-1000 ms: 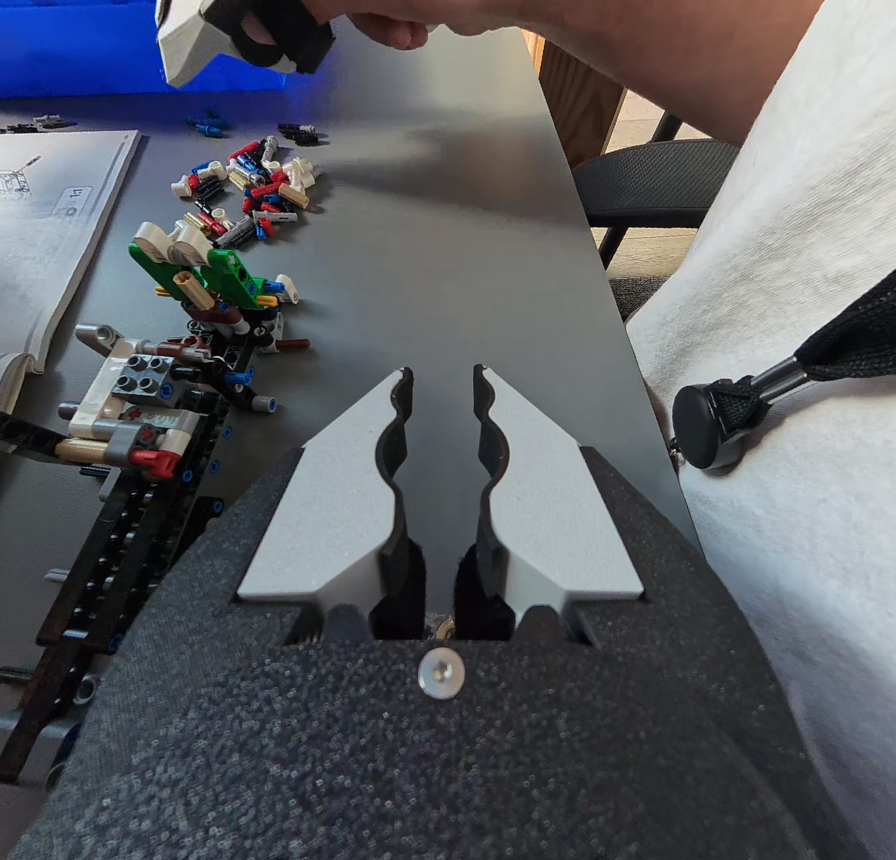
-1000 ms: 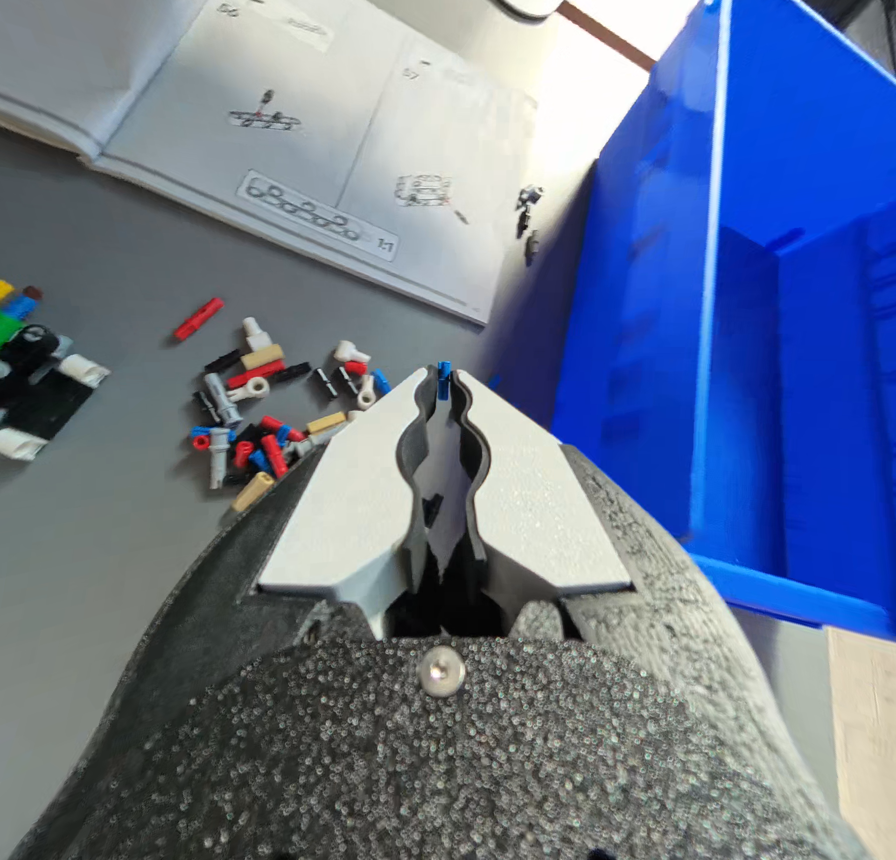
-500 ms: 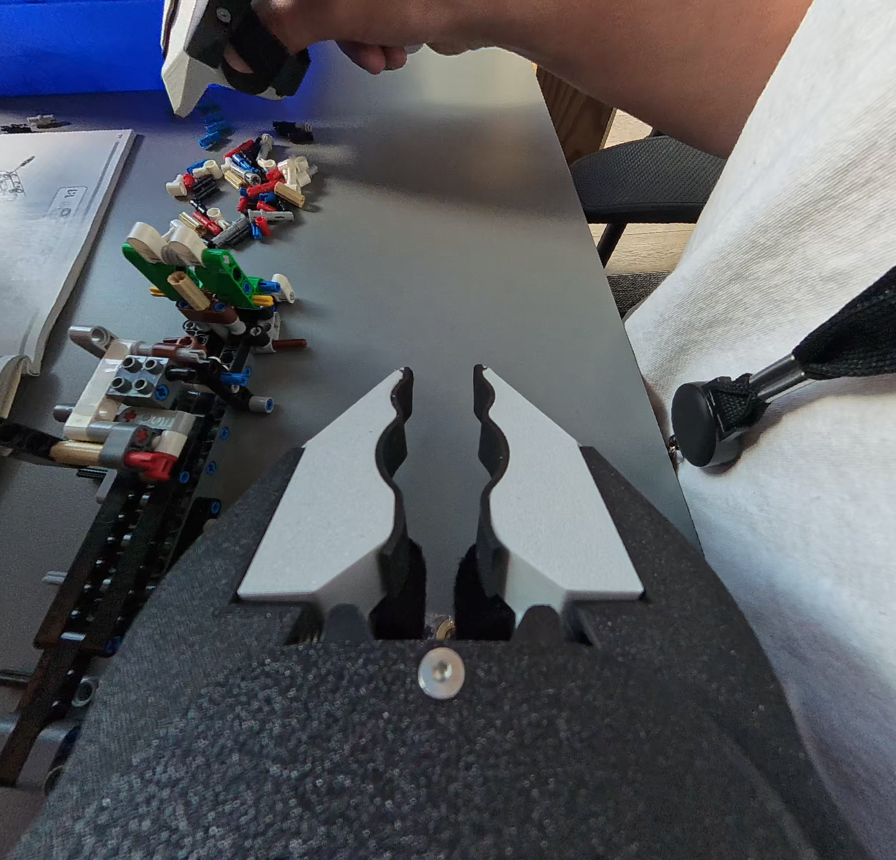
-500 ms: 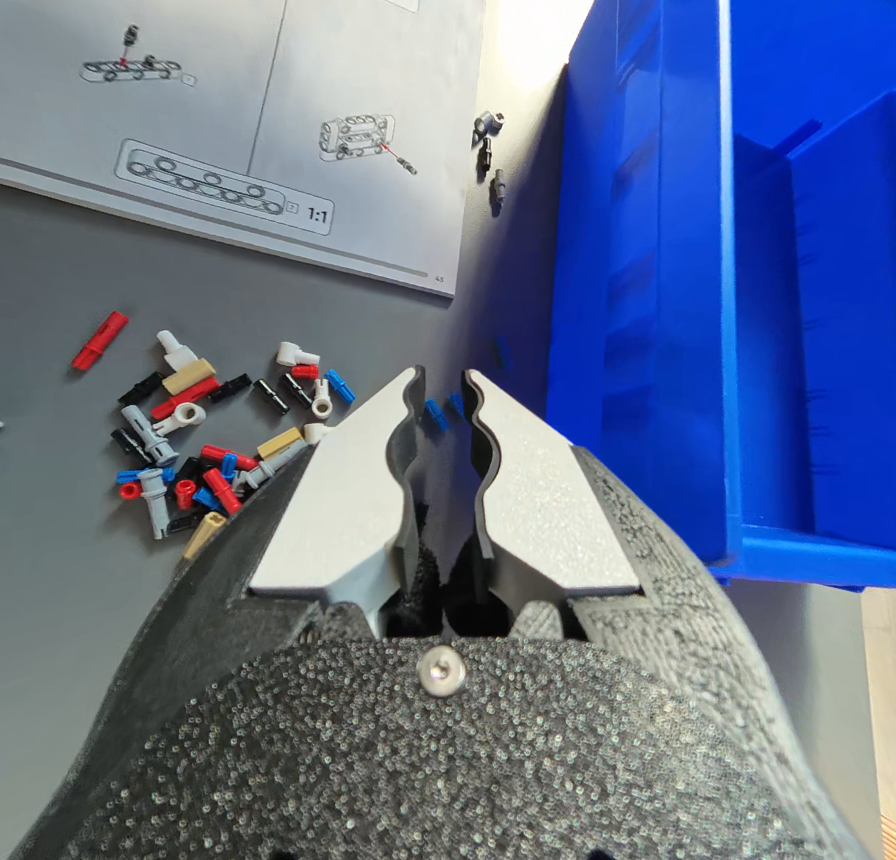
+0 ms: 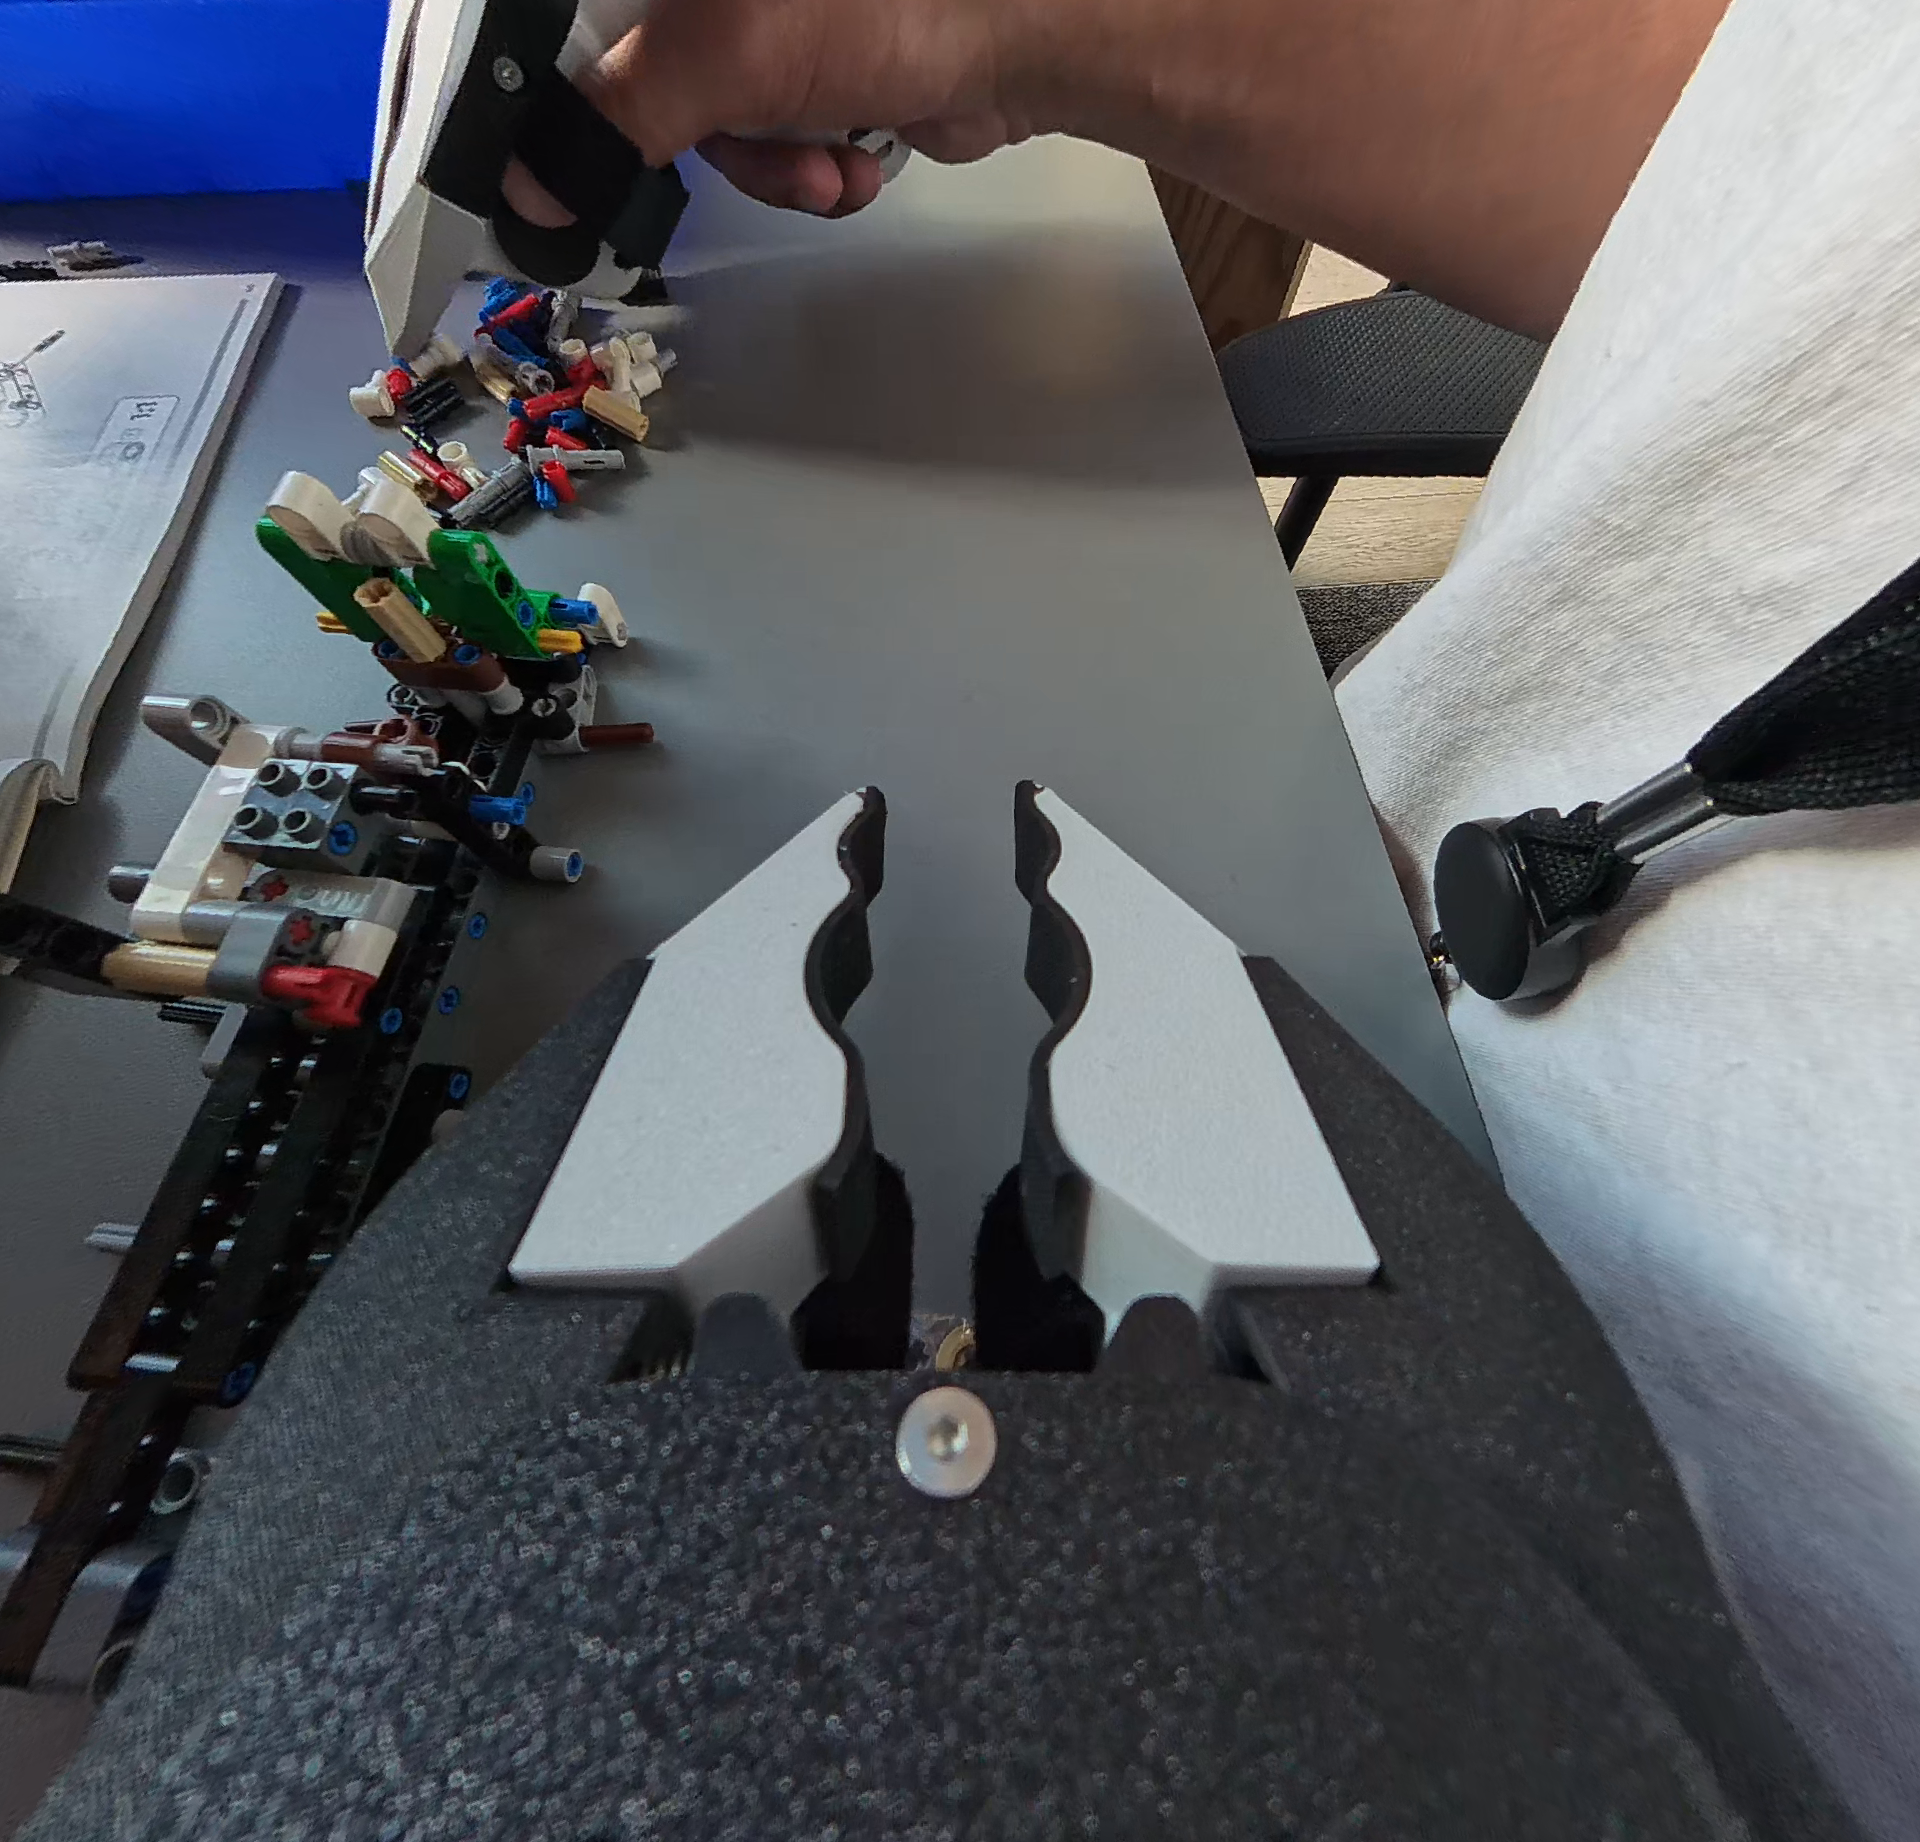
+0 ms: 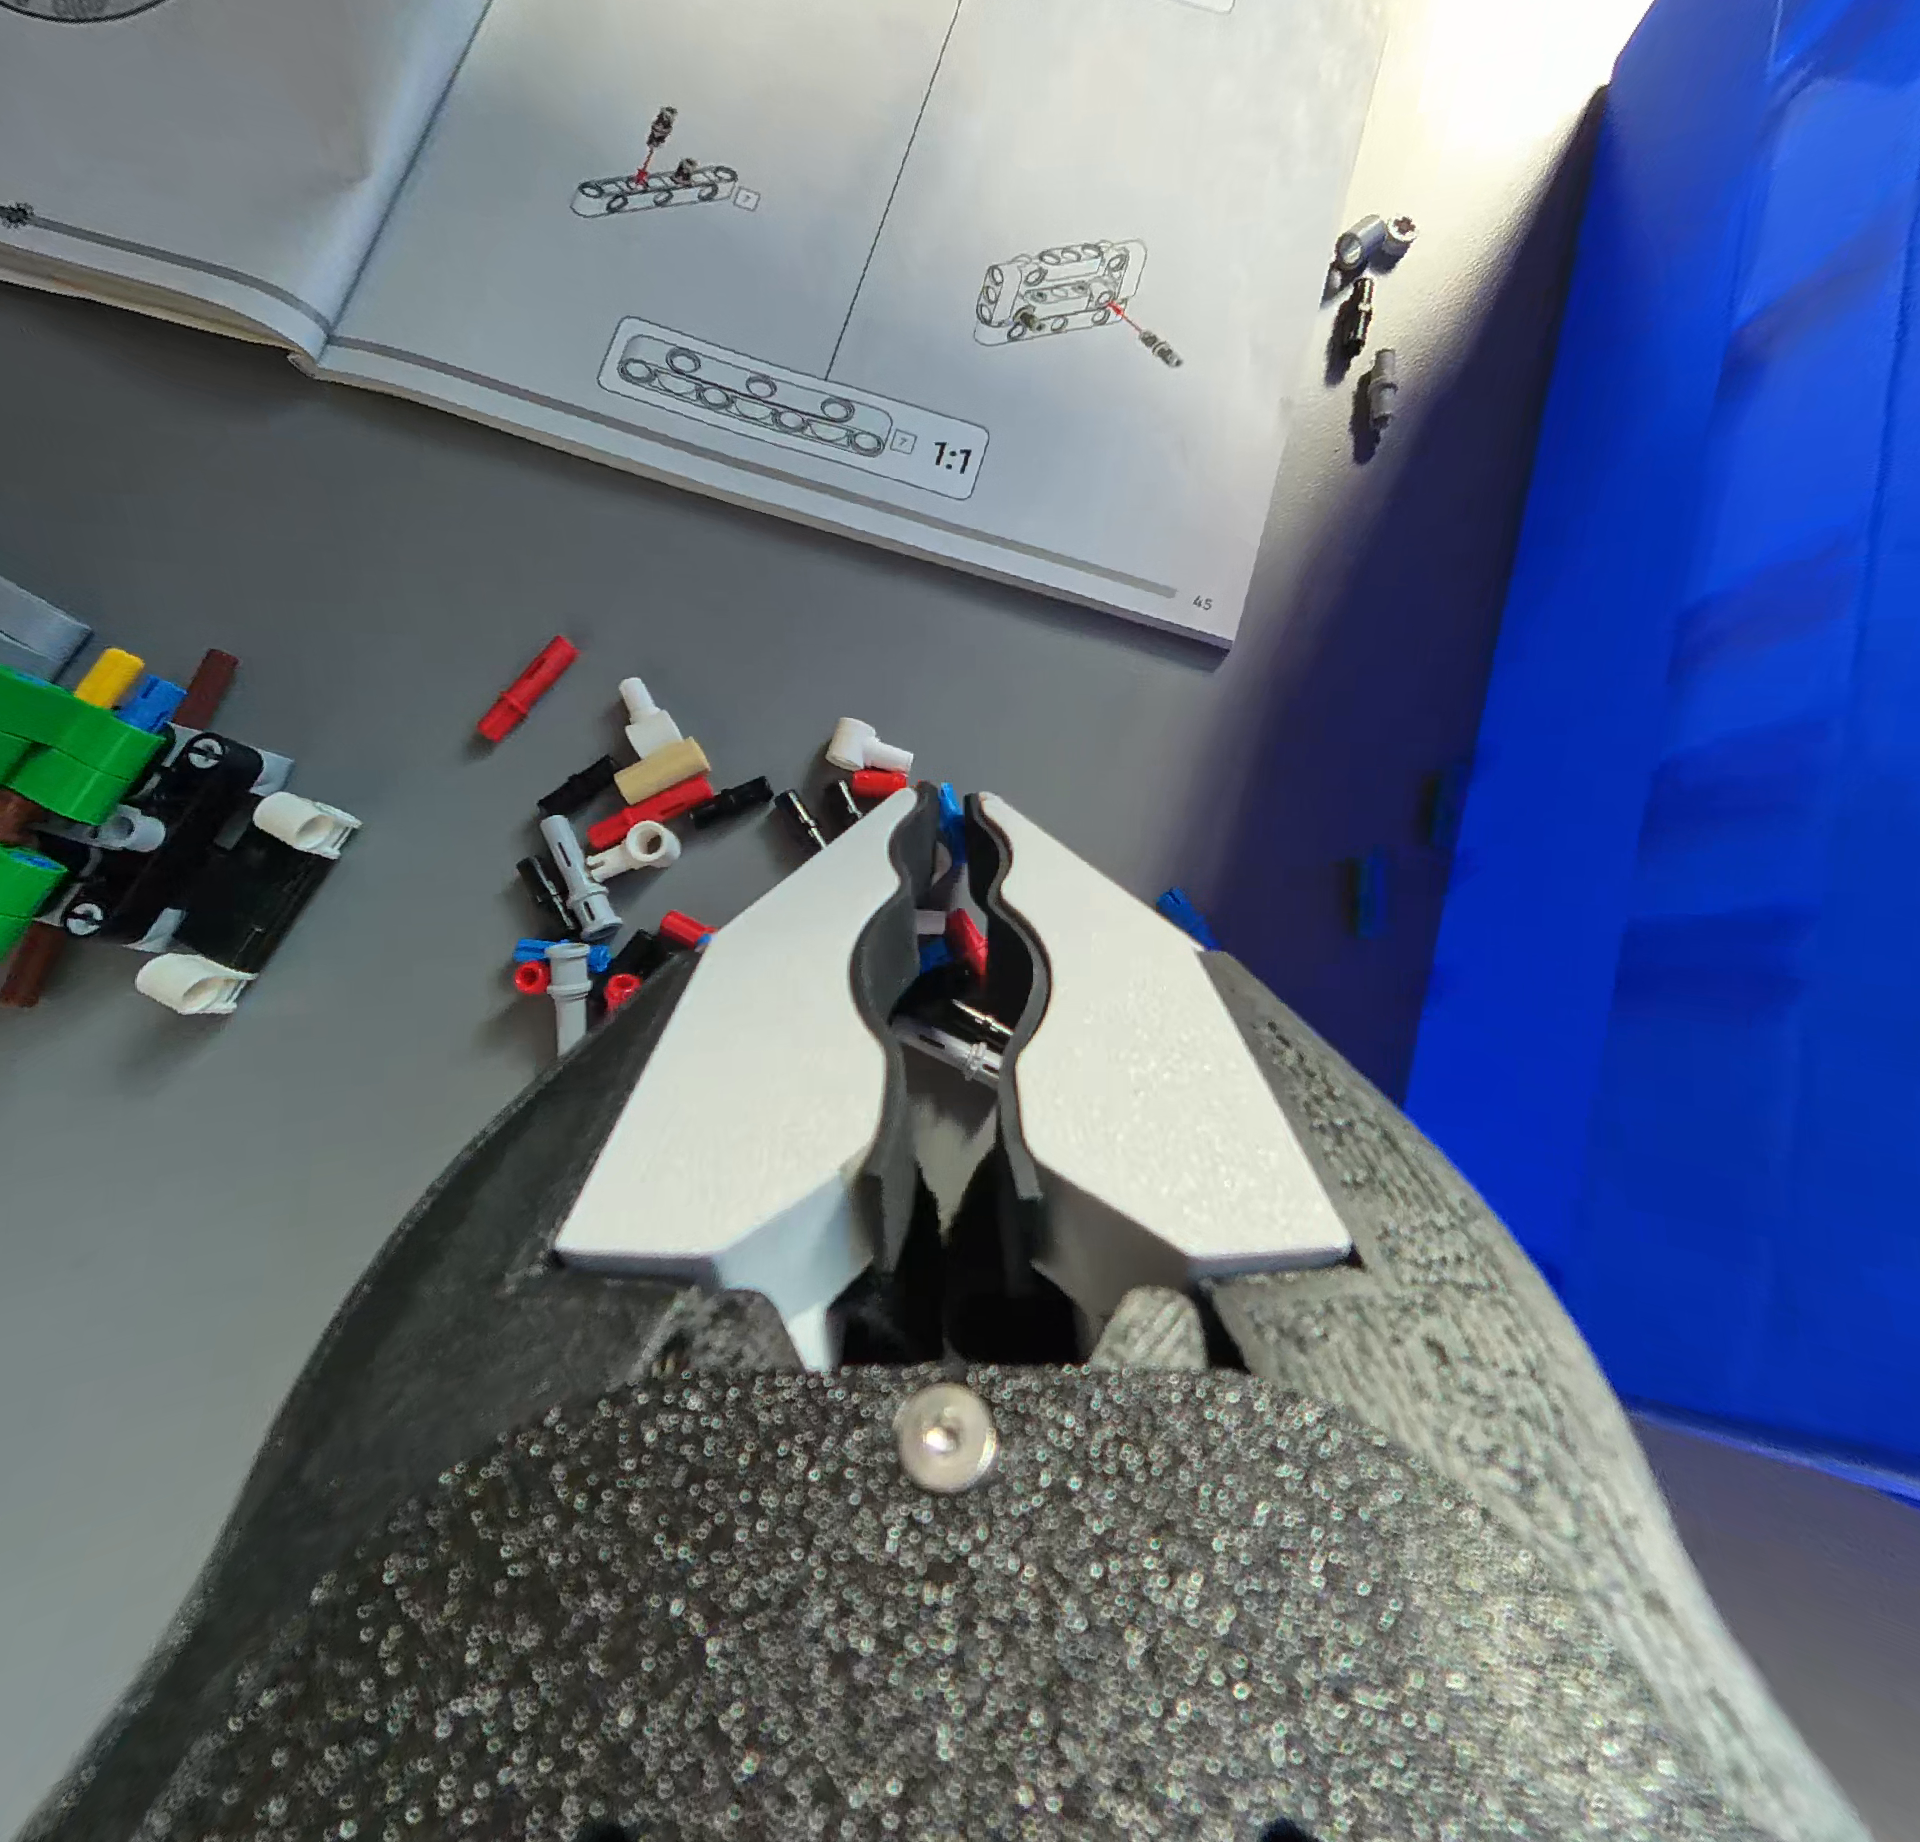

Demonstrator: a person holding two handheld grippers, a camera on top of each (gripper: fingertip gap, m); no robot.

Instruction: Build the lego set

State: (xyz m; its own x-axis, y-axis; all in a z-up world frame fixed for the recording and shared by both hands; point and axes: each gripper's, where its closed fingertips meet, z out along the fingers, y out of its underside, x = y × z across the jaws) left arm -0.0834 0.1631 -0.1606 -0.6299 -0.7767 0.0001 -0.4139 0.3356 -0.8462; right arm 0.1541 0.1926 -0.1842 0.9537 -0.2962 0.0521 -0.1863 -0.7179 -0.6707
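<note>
My left gripper [image 5: 948,795] is open and empty, low over bare grey table [image 5: 935,597]. My right gripper [image 6: 943,803] is down at a pile of small red, black, white, tan and blue pins [image 6: 644,836]. Its fingertips are shut on a blue pin [image 6: 948,813] at the near edge of the pile. In the left wrist view the right gripper [image 5: 410,332] points down into the same pile [image 5: 540,390], held by a hand. A part-built model of black beams, grey and green pieces [image 5: 312,857] lies left of my left gripper.
An open instruction booklet [image 6: 831,182] lies beyond the pile. A blue bin [image 6: 1714,649] stands to the right, with a loose blue pin [image 6: 1184,907] on the table beside it. The person's white garment [image 5: 1662,753] and a black chair [image 5: 1371,390] are at the table's right edge. My hands' fingertips stand some 25 cm from each other.
My right gripper opened beside the blue bin and let go a blue pin, then moved back to the pile and shut on another blue pin. My left gripper stayed still and open.
</note>
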